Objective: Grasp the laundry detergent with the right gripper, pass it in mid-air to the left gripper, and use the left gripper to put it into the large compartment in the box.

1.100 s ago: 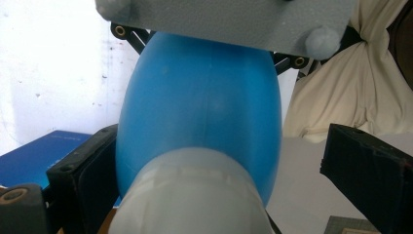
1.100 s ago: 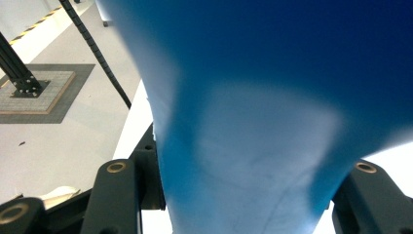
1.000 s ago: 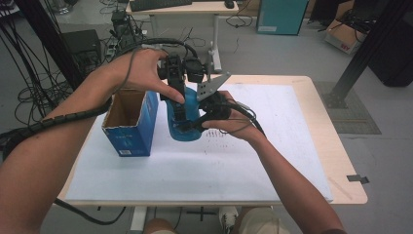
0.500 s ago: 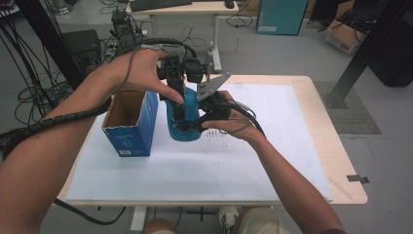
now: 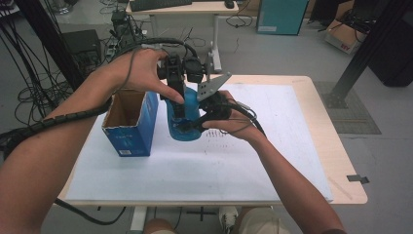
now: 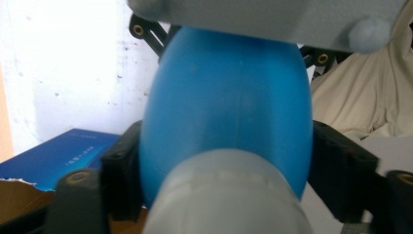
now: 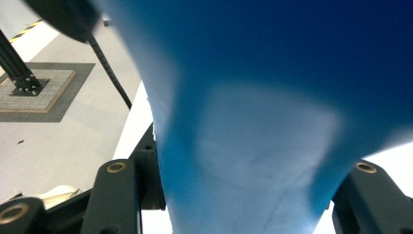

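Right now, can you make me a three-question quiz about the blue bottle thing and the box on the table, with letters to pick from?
1. Where is the open box?
A. left of the blue bottle, in the high view
B. on top of the bottle
C. on the floor

2. What colour is the bottle?
A. red
B. blue
C. green

3. What are the right gripper jaws doing?
A. hanging open above the table
B. holding the box
C. shut on the bottle

Answers: 1 A, the high view shows the box standing on the white table beside the bottle. 2 B, its body is blue in every view. 3 C, the right gripper view shows a jaw pressed on each side of the bottle.
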Available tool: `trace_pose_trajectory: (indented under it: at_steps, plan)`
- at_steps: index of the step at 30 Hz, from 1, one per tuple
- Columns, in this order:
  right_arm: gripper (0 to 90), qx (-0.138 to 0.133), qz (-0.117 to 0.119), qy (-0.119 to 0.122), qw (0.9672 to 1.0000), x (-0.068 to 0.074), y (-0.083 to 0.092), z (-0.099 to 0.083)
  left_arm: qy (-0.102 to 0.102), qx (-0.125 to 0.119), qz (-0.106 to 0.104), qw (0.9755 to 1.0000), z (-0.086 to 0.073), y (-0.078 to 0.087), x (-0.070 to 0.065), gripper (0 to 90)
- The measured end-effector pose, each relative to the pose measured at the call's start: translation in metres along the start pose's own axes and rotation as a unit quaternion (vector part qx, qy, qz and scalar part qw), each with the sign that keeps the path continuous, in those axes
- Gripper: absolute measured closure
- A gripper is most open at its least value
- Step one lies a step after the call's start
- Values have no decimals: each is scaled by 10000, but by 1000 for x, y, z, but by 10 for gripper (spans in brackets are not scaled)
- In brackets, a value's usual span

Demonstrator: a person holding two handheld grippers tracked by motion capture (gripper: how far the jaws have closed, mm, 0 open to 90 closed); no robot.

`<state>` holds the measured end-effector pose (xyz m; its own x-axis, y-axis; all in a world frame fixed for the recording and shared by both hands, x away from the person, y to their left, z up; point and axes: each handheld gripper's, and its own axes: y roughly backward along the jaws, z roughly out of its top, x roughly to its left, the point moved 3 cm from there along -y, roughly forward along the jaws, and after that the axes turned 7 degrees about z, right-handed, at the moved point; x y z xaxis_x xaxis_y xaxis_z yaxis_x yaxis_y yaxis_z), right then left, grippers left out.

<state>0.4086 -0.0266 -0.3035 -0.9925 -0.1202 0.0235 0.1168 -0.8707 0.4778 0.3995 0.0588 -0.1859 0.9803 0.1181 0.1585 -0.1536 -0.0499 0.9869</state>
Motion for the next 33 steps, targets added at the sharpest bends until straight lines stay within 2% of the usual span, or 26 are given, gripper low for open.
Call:
trace_pose_trajectory:
  at_steps: [1, 2, 5, 7, 9, 16, 17, 18, 21, 24, 25, 26, 32, 33]
  plan:
    - [427, 1, 5, 3, 10000, 0, 0, 0, 7, 42, -68, 10000, 0, 1, 0, 291]
    - [427, 2, 1, 29, 10000, 0, 0, 0, -16, 29, -14, 10000, 1, 0, 0, 307]
    - [427, 14, 3, 44, 10000, 0, -1, 0, -11, 26, 0, 10000, 1, 0, 0, 317]
    - [427, 17, -14, 70, 10000, 1, 0, 0, 11, 44, -61, 10000, 1, 1, 0, 332]
    - [427, 17, -16, 87, 10000, 1, 0, 0, -8, 26, 1, 10000, 1, 0, 0, 338]
    - [427, -29, -6, 90, 10000, 2, 1, 1, -1, 87, -87, 9999, 1, -2, 0, 335]
    - [427, -26, -12, 103, 9999, 2, 2, 1, 56, 74, -72, 9999, 1, -2, -1, 338]
    - [427, -40, -6, 112, 9999, 2, 2, 1, -14, 76, -17, 10000, 1, -1, 0, 350]
    - [427, -41, -6, 118, 9999, 2, 2, 2, 2, 114, -67, 9999, 2, 0, 0, 367]
    - [427, -45, -4, 128, 9999, 2, 2, 2, -13, 98, 5, 10000, 1, -1, 0, 368]
    - [427, -44, -1, 118, 9999, 2, 2, 1, 58, 106, -69, 9999, 1, -2, -1, 369]
    - [427, -42, 3, 114, 9999, 2, 1, 1, -9, 112, -35, 9999, 1, -2, 0, 369]
    - [427, 8, -17, 156, 9999, 3, 0, 0, 0, 128, -37, 9999, 0, -3, -1, 368]
    - [427, 13, -10, 149, 9999, 3, 0, 0, 11, 165, -102, 9998, 0, -3, -1, 368]
